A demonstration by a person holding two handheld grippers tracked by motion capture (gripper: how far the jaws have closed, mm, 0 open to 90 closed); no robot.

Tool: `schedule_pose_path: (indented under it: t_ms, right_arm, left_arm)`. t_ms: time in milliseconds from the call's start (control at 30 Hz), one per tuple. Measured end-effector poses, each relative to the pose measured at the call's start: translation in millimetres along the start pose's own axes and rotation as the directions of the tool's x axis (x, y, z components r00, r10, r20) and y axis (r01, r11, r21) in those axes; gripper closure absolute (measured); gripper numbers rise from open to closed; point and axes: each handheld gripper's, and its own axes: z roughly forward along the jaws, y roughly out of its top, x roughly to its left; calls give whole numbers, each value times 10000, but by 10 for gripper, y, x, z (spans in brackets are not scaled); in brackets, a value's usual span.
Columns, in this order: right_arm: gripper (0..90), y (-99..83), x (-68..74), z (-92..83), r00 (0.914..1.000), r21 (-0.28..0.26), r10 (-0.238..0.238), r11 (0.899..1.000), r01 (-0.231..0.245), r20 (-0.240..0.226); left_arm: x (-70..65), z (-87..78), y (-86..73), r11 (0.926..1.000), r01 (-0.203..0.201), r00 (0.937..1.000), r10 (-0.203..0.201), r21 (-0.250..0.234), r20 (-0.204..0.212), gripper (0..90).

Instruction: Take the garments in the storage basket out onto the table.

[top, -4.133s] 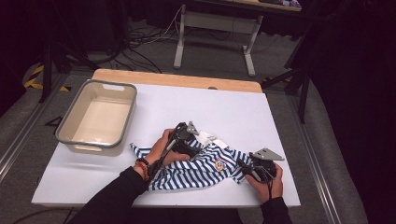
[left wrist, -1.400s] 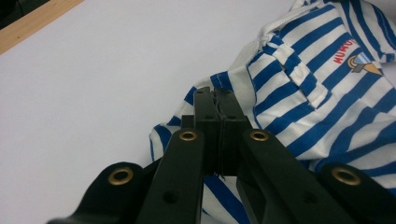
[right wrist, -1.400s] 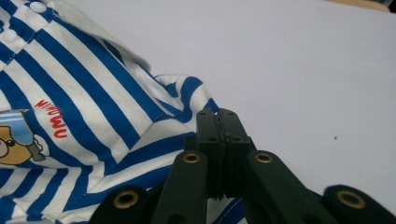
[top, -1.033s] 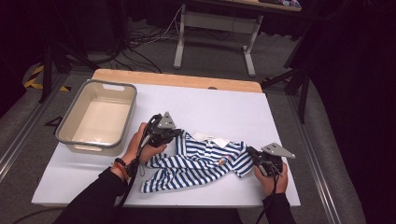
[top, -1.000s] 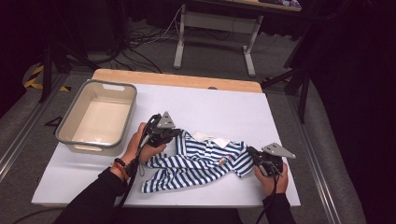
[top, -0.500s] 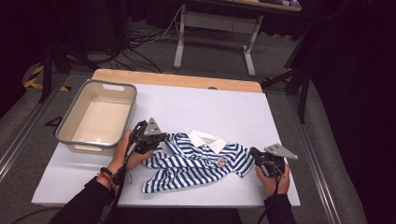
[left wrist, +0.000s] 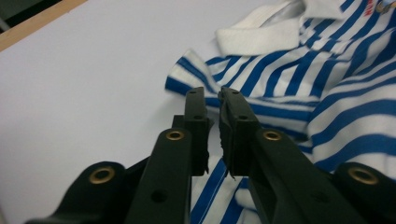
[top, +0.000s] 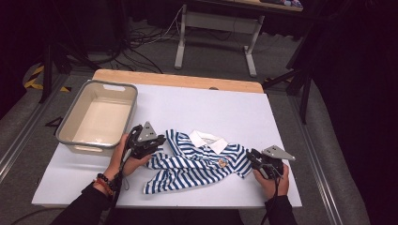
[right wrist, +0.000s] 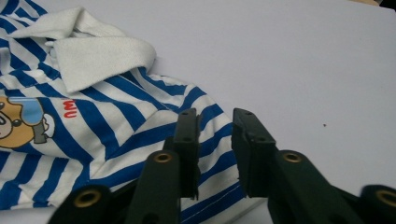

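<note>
A blue-and-white striped polo shirt (top: 202, 157) with a white collar lies spread on the white table (top: 211, 108). My left gripper (top: 159, 140) rests at the shirt's left sleeve. In the left gripper view its jaws (left wrist: 207, 95) stand a narrow gap apart over the striped cloth (left wrist: 303, 93), having just been opening. My right gripper (top: 250, 157) sits at the shirt's right sleeve. In the right gripper view its jaws (right wrist: 215, 116) have just been opening too, and the sleeve's hem (right wrist: 93, 107) lies between and under them, unpinched.
A grey tub (top: 96, 117) stands at the table's left, just beyond my left hand. A wooden strip (top: 178, 79) borders the far edge. White table surface stretches behind the shirt. Cables and a metal stand are on the floor beyond.
My left hand has drawn to the left and slightly down, and the shirt now lies wider and flatter. The right hand has stayed put.
</note>
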Motion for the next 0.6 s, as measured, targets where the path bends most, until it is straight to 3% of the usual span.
schedule_pose_path:
  t_ms: [133, 300, 333, 400, 500, 600]
  right_arm:
    - [589, -1, -3, 16, 10000, 12, -13, 10000, 13, -20]
    - [511, 16, -10, 33, 9999, -43, -73, 10000, 72, -98]
    - [503, 36, -11, 39, 9998, -121, -93, 9999, 91, -148]
    - [474, 74, -13, 59, 9996, -146, 11, 9999, -15, -292]
    - [459, 186, 16, 158, 9987, -91, -282, 9996, 279, -425]
    - [454, 247, 29, 225, 9975, -75, -349, 9994, 345, -620]
  left_arm:
    - [-33, 67, 104, 9999, -80, 9998, 78, -131, -158, 680]
    - [-114, 137, 295, 9975, -668, 9974, 661, -246, -294, 570]
    - [-118, 158, 324, 9977, -610, 9979, 603, -295, -255, 528]
    - [-90, 235, 392, 9981, -593, 9982, 593, -151, -15, 456]
    - [-25, 465, 511, 9975, -638, 9979, 635, 289, 107, 449]
    - [3, 567, 535, 9961, -651, 9978, 643, 604, 142, 451]
